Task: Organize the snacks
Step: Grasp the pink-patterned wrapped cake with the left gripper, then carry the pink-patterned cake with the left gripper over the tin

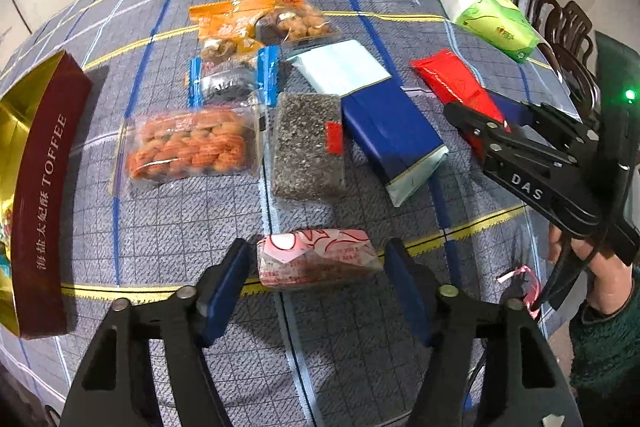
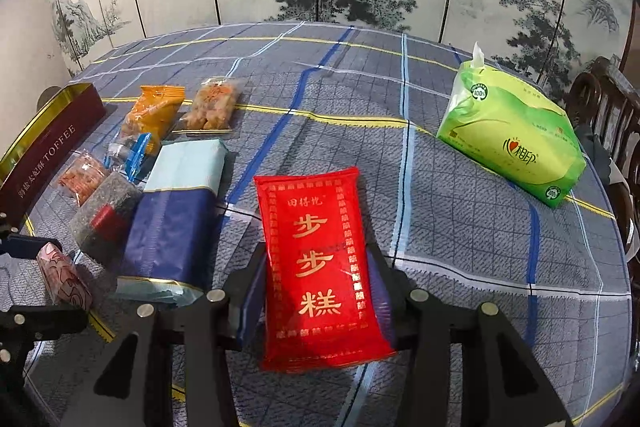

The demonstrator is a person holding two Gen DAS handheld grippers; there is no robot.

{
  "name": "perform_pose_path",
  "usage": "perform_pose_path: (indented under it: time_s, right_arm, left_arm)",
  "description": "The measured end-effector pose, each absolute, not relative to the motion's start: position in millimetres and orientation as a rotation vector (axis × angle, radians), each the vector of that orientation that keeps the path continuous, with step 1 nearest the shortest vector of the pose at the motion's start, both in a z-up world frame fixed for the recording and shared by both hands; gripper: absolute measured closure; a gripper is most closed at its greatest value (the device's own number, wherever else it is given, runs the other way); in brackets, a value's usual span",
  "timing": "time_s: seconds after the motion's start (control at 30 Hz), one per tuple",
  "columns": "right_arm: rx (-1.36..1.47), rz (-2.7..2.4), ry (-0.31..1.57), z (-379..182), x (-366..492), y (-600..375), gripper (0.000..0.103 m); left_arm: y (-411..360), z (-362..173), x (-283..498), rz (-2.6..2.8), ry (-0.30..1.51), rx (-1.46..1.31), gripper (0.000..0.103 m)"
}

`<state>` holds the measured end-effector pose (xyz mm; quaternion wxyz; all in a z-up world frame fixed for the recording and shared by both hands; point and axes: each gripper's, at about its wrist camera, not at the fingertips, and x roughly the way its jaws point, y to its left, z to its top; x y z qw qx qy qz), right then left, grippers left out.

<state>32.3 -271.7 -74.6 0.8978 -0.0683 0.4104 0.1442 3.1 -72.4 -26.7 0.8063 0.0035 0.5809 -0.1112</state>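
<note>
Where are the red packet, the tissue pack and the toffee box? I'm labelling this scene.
red packet (image 2: 320,259): right wrist view, middle of its printed front.
tissue pack (image 2: 516,143): right wrist view, centre of its green side.
toffee box (image 1: 44,187): left wrist view, maroon lettered side wall.

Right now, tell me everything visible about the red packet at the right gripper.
The red packet is a flat, glossy plastic pouch, sealed, with gold Chinese characters down its middle and a gold patterned border. It lies lengthwise on the checked tablecloth, between the fingers of the right gripper, which flank its long edges; whether the pads press it is unclear. The blue package lies apart on its left.
</note>
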Motion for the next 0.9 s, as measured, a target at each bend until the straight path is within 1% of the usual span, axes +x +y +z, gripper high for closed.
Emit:
perform_pose_path:
  time_s: [0.03,0.1,0.17,0.53,0.9]
  right_arm:
    - [-0.143,0.298,0.85,-74,32,-271,0.055]
    - [-0.142,0.298,0.85,-74,32,-272,0.055]
    - [-0.142,0.298,0.85,-75,32,-272,0.055]
    - [-0.144,0.297,0.849,-75,33,-272,0.055]
    - [-0.145,0.297,0.849,-75,32,-271,0.055]
  left_arm:
    - [-72,-28,4,-0.238,1.247,0.006,0.048]
    - [-71,-27,3,-0.247,1.242,0.008,0.052]
    - [-70,-26,2,-0.248,1.241,0.012,0.055]
    - [-62,-22,-4,-0.252,1.229,0.028,0.058]
    - [-32,4,-3,-0.214,1.155,0.015,0.058]
